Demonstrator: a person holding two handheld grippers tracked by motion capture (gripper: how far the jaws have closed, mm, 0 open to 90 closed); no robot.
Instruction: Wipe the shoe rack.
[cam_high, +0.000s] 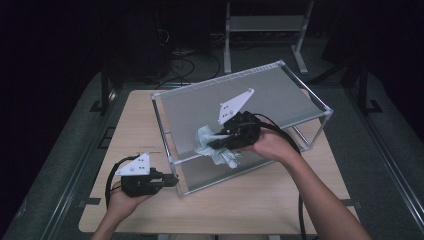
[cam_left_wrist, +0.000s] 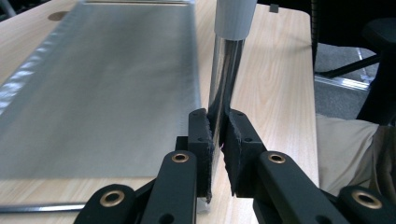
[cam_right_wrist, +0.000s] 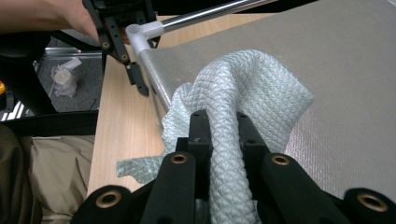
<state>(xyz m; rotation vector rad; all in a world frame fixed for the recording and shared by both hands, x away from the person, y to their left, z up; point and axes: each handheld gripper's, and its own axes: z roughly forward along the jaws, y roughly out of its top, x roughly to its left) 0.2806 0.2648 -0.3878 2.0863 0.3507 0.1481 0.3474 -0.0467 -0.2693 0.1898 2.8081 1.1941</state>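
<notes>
A person is wiping a metal rack (cam_high: 280, 95) that stands on a wooden desk (cam_high: 140, 107). The rack has two grey shelves and shiny thin posts with white corner caps. It sits turned a bit, so its long side runs from the near left of the desk toward the far right corner.

The left gripper (cam_high: 170, 181) is at the rack's near left corner, close to the front edge of the desk. Its jaws are pressed tight on the shiny corner post (cam_left_wrist: 226, 74), low down, just above the bottom shelf. The post stands straight up, and the jaws grab it from the side. I think this hold is there to keep the rack from sliding while the other hand rubs it.

The right gripper (cam_high: 216, 143) is at the near left end of the top shelf (cam_right_wrist: 345, 102). Its jaws pinch a bunched-up pale cloth (cam_right_wrist: 243, 93) with a little diamond pattern. The cloth runs out long and straight from between the jaws, then spreads wide on the shelf. One loose corner hangs over the shelf edge toward the desk. The gripper points along the shelf and a bit down, so the cloth is pushed flat on the metal. Held like this, the cloth works like a small mop, with its soft end touching the shelf and the hard jaws kept off it.
</notes>
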